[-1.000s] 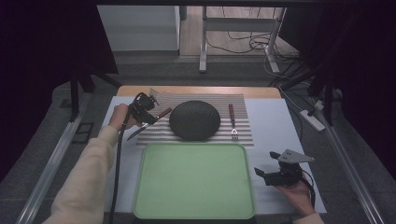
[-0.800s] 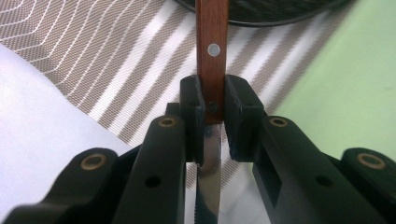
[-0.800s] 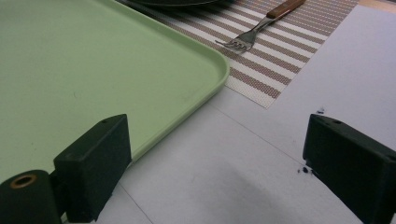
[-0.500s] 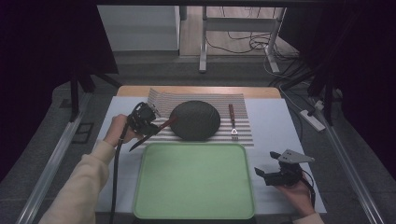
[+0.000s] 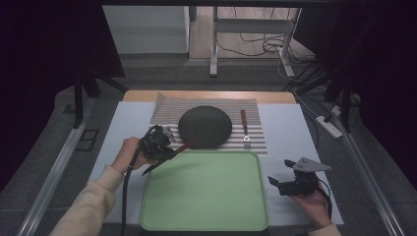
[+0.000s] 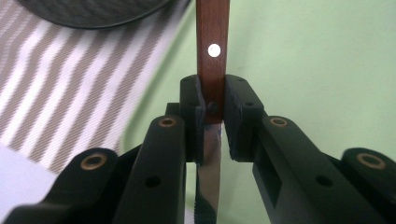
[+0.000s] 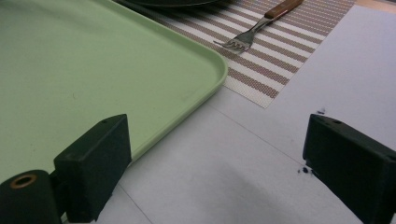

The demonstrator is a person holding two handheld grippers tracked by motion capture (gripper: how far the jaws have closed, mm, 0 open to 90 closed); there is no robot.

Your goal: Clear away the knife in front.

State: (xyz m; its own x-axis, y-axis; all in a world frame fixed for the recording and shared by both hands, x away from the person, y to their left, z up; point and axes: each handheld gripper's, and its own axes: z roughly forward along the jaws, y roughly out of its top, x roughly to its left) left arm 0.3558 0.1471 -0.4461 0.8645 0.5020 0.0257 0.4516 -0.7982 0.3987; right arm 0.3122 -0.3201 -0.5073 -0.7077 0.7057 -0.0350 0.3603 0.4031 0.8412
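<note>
Knife (image 6: 212,51) is being carried in the left gripper (image 5: 158,147), jaws clenched on its wooden handle, at centre-left of the high view over the green tray's (image 5: 206,216) upper-left corner. Next move, I judge: lowering it onto the tray. Right gripper (image 5: 290,184) is resting released at lower right.

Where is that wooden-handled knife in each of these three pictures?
High view: the knife sits left of centre, clamped in the left gripper at the green tray's upper left corner.
Left gripper view: at centre, its brown handle rising between the black jaws, the blade below.
Right gripper view: not in it.
Shared landmark: the green tray, with the striped mat beside it.
</note>
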